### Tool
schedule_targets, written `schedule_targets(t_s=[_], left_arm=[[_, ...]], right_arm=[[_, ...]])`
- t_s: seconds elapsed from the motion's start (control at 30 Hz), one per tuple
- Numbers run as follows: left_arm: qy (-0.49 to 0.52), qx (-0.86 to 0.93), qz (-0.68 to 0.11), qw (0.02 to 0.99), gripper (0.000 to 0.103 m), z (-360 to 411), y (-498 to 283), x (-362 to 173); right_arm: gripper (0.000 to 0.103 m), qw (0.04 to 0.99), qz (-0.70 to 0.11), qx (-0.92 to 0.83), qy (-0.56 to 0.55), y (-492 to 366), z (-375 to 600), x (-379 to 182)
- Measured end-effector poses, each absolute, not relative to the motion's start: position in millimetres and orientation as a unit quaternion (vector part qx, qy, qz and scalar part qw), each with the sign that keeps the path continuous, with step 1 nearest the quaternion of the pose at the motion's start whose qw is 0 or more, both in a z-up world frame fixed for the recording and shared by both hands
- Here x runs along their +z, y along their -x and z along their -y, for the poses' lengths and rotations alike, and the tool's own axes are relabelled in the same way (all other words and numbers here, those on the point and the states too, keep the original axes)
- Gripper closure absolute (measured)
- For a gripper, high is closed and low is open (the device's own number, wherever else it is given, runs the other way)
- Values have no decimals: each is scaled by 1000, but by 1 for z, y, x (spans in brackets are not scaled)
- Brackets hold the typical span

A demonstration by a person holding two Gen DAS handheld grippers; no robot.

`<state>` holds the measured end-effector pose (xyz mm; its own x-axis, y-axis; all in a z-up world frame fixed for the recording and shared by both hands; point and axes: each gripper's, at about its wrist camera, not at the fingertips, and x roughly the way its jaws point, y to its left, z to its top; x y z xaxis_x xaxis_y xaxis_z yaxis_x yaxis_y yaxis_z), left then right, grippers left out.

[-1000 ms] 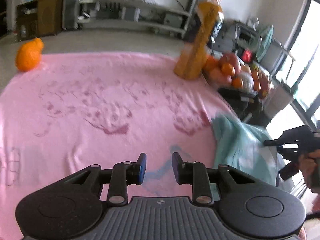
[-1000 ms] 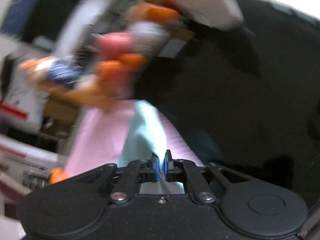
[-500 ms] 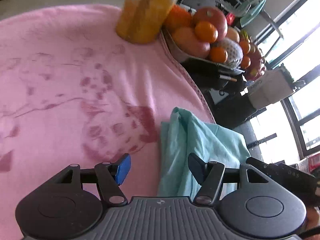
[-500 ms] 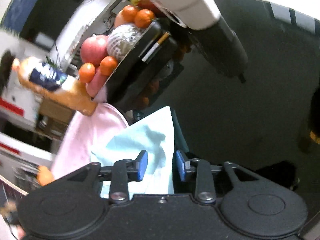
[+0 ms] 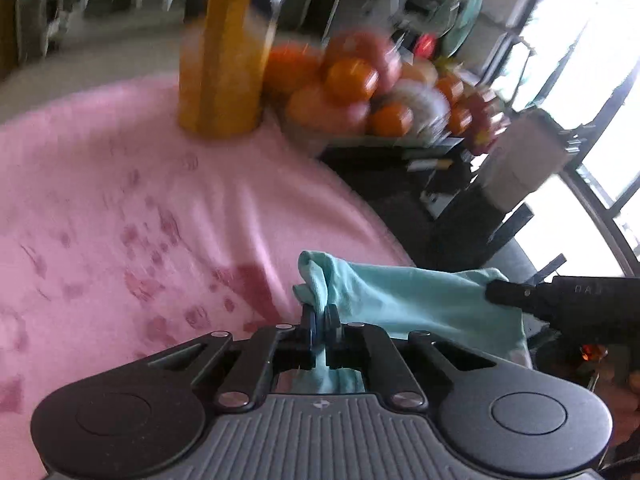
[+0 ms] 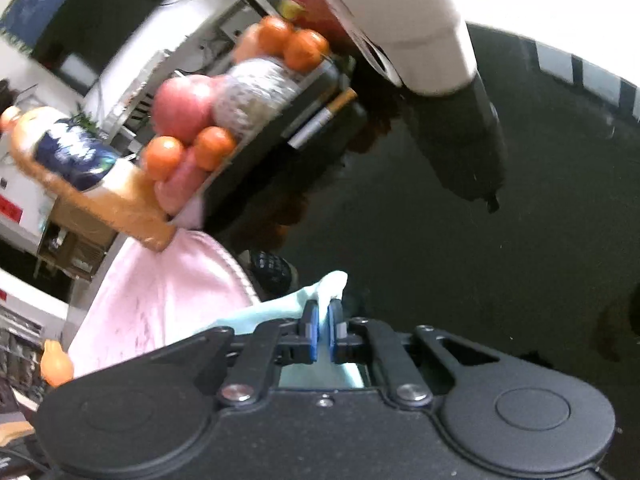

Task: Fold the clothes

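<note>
Pink cloth (image 5: 120,200) fills the left wrist view from 7 to 11 o'clock, bare and open; its edge curves past 3 o'clock. Bottle (image 5: 220,60) and fruit tray (image 5: 360,92) crowd 12 to 1 o'clock. Teal garment (image 5: 404,296) hangs at that edge, stretched between grippers. Left gripper (image 5: 320,320) pinched tight on one bunched corner; right gripper (image 6: 323,328) clamped on another, over dark floor.

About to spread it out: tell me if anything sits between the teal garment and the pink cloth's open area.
Nothing visible does. The teal garment hangs at the pink cloth edge; juice bottle and fruit tray stand at the far edge.
</note>
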<state>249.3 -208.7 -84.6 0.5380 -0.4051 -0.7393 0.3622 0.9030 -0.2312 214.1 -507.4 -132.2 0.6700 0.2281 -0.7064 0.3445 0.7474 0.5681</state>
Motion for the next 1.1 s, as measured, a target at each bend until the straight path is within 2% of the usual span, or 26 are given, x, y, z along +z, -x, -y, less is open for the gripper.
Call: schedule_targets(t_s=[0.13,0.3,0.5,0.67,0.77,0.97,1.03,1.1], left_arm=[[-10,-233,-326,916,100,186,-193,-25],[8,-228,-191,955,100,153,-115,53],[57,-223,-141,963,101,138,-66,88],[84,-236,-145,957,101,137,-43,91],[100,-239,-173,950,100,142,-52,80],[94,-199,-262,940,100,157,-114,20],[60,-157,-293,941,86,167,-151,-8],[42,-106,-331,937,85,167,-183,-31]], right_arm=[[98,866,-355,-1,-351,-180,493,-78],[99,914,-256,53,-311,-120,465,17],[99,944,-178,76,-267,-58,445,91],[99,944,-179,87,-264,-35,446,108],[99,944,-182,87,-261,-30,452,111],[99,930,-257,59,-254,-101,453,54],[99,922,-289,51,-253,-140,454,26],[95,912,-328,30,-244,-180,454,-1]])
